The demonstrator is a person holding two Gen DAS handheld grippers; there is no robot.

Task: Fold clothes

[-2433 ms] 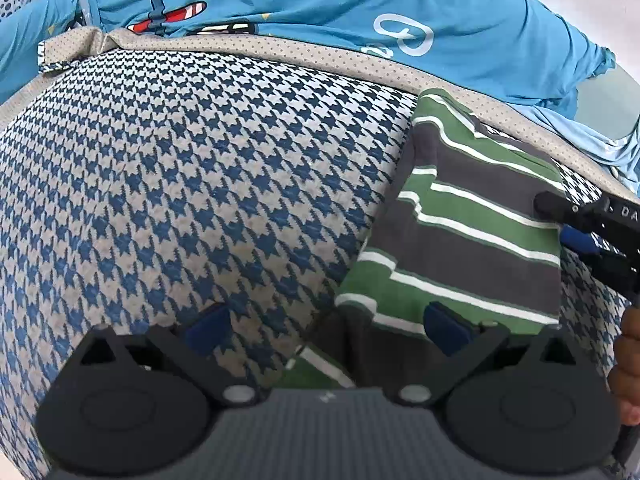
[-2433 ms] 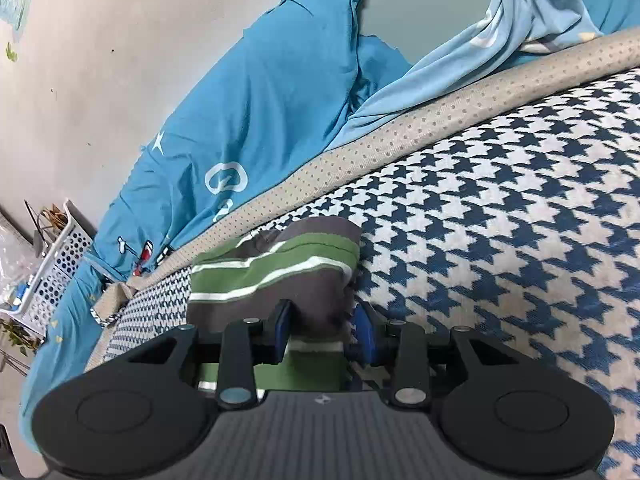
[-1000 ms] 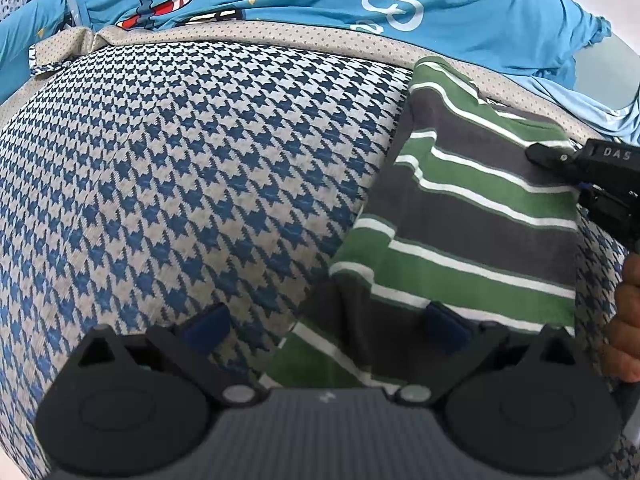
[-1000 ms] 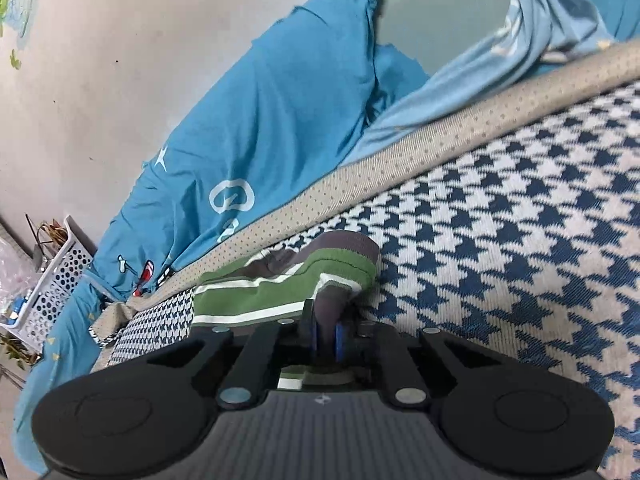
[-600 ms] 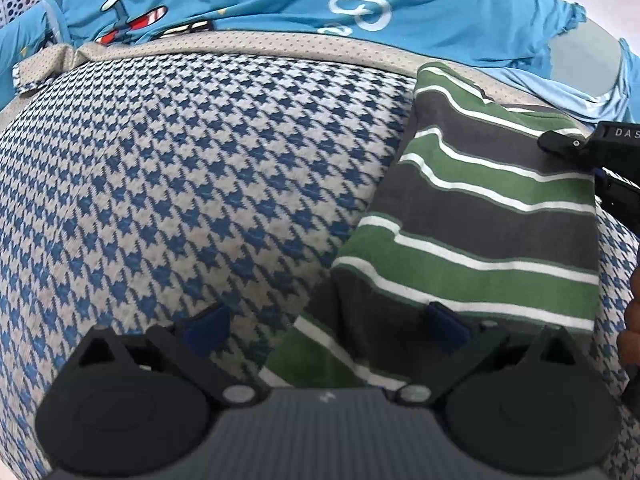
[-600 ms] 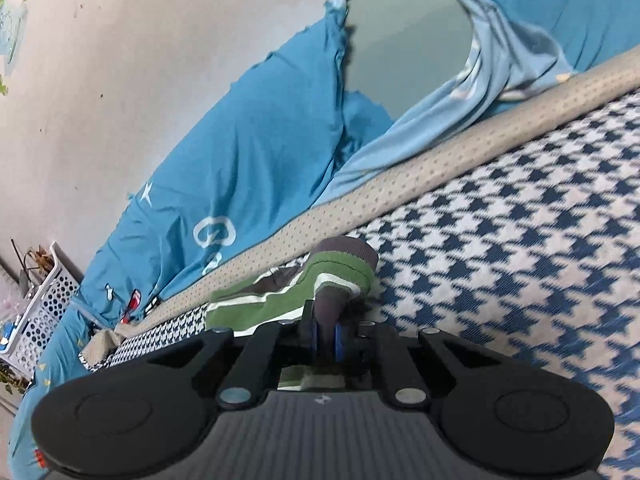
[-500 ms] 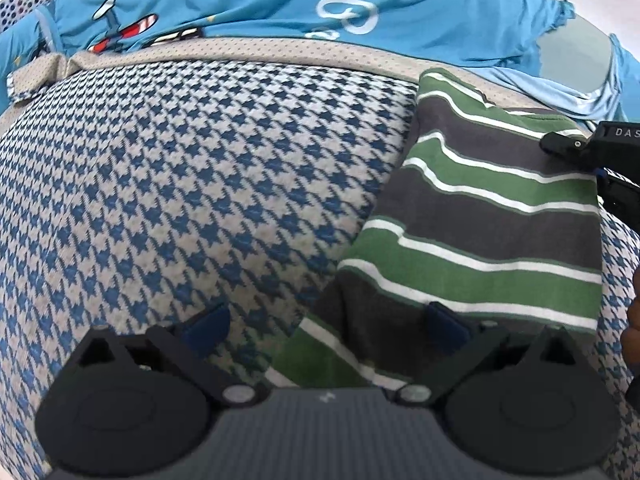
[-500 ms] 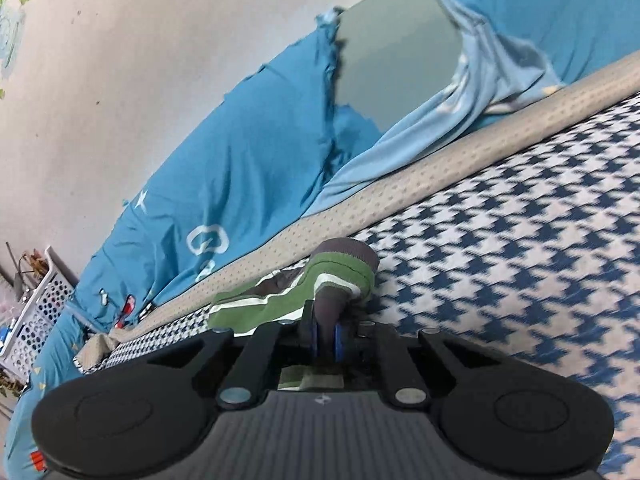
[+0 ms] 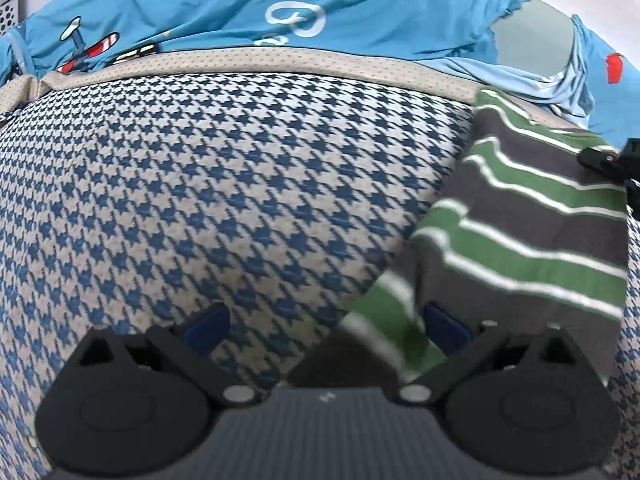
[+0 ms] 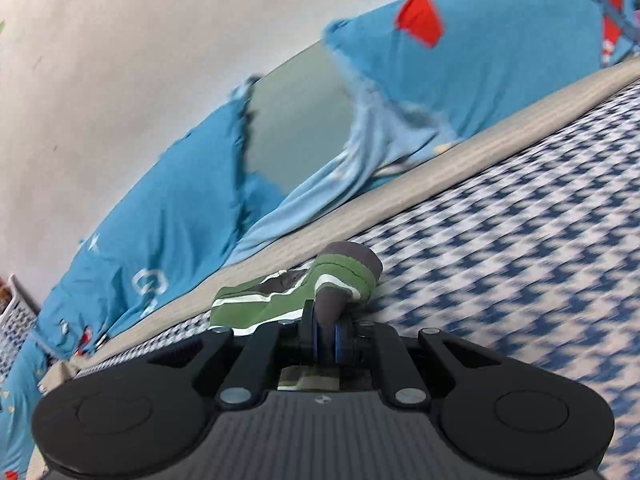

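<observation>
1. A white plastic basket (image 9: 10,4) sits at the far left, past the bed's end.
2. The bed (image 9: 208,184) is covered in blue-and-white houndstooth fabric with a beige dotted border (image 9: 280,62) along its far edge.
3. A bright blue printed sheet (image 9: 248,4) lies bunched beyond that border, against the pale wall (image 10: 140,40).
4. The left gripper (image 9: 326,326) hangs over the bed with its jaws spread wide, gripping nothing; its right finger lies over the near left edge of the garment.
5. The striped garment (image 9: 532,240), green, grey and white, lies on the right side of the bed near the far border.
6. The right gripper (image 10: 325,338) is clamped tight on the garment's far right corner, which bunches up between its blue pads (image 10: 339,340).
</observation>
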